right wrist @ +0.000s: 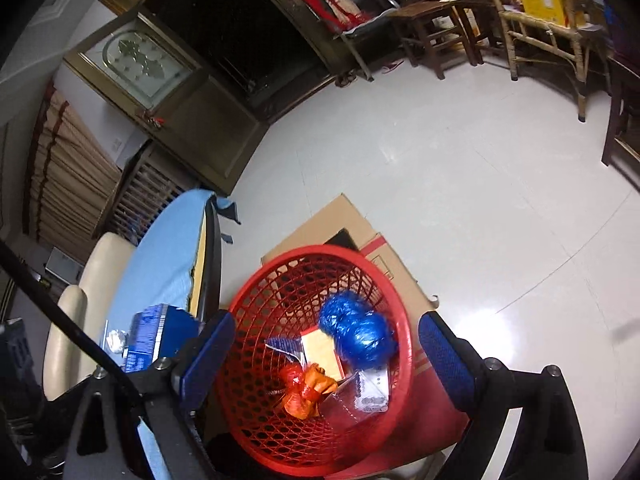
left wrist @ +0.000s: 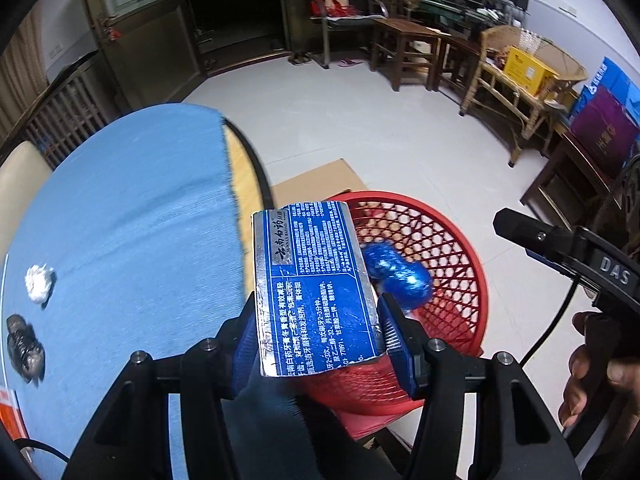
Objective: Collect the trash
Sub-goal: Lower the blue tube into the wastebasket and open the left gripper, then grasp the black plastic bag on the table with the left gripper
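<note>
Two cameras, one busy corner of the room. Biggest thing on show is the worktop [left wrist: 120, 216], draped in a blue cloth and filling the left half of the left wrist view. Just beside it at lower centre sits the red mesh basket [left wrist: 436, 248], standing on a flattened cardboard box [right wrist: 360, 220] on the pale floor.

Over to the left gripper [left wrist: 316, 320], bottom centre of its own view: its blue fingers [left wrist: 394, 332] are clenched on a flattened blue-and-silver toothpaste box [left wrist: 316, 280], held upright at the near edge of the basket, partly over the rim.

The right gripper [right wrist: 324, 344] hangs directly above the basket in its own view, fingers spread wide with nothing between them, and a crumpled blue foil wrapper [right wrist: 356, 332] is blurred inside the basket below. Down at the bottom of the basket lie an orange-red wrapper [right wrist: 306, 390], a tan card and a clear packet.

Back on the worktop, lower left of the left wrist view, two small bits wait: a white paper wad [left wrist: 39, 282] and, just below it, a dark crumpled wrapper [left wrist: 25, 346].
</note>
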Demonstrator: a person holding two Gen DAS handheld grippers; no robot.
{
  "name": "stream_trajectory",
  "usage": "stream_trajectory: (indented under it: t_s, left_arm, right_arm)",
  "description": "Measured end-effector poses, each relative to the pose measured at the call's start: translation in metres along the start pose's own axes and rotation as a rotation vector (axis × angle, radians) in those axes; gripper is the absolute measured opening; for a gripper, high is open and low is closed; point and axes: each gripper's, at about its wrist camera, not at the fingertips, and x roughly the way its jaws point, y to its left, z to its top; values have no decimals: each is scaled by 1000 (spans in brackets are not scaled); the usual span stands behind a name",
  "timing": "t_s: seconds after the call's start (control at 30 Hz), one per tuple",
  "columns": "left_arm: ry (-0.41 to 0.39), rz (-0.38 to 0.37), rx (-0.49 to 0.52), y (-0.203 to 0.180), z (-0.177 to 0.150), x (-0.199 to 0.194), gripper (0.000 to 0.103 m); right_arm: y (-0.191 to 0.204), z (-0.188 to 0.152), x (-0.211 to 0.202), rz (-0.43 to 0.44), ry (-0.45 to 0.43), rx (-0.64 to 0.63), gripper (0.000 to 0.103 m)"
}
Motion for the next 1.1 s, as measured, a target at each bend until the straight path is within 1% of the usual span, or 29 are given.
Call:
stream_trajectory:
  t_s: [0.27, 0.37, 0.4, 0.43, 0.5, 0.57, 0.7, 0.87, 1.03, 1.1]
  left_arm:
    - [11, -24, 45, -24, 9, 11, 60]
    - [22, -49, 46, -28, 14, 18, 66]
    - [34, -50, 50, -29, 15, 22, 71]
    - [47, -44, 52, -30, 16, 27, 74]
    - [74, -33, 59, -30, 17, 33, 74]
    - [76, -38, 51, -26, 16, 32, 74]
    - [65, -49, 5, -11, 13, 25, 74]
    - [44, -47, -68, 18, 3, 12, 74]
    - [17, -16, -162, 62, -16, -5, 74]
    - [-5, 9, -228, 88, -27, -17, 74]
  right_arm:
    - [-9, 4, -21, -1, -48, 32, 95]
    - [-10, 5, -27, 1, -66, 36, 95]
    - [-9, 5, -28, 2, -69, 36, 95]
    - [-8, 6, -30, 3, -74, 34, 95]
    - [-6, 7, -34, 5, -81, 28, 95]
    - [-3, 8, -37, 7, -88, 20, 95]
    - [4, 8, -40, 10, -92, 8, 95]
    - [27, 4, -32, 26, -68, -35, 95]
    - [57, -9, -17, 54, -22, -96, 95]
    - [68, -15, -8, 61, 1, -119, 95]
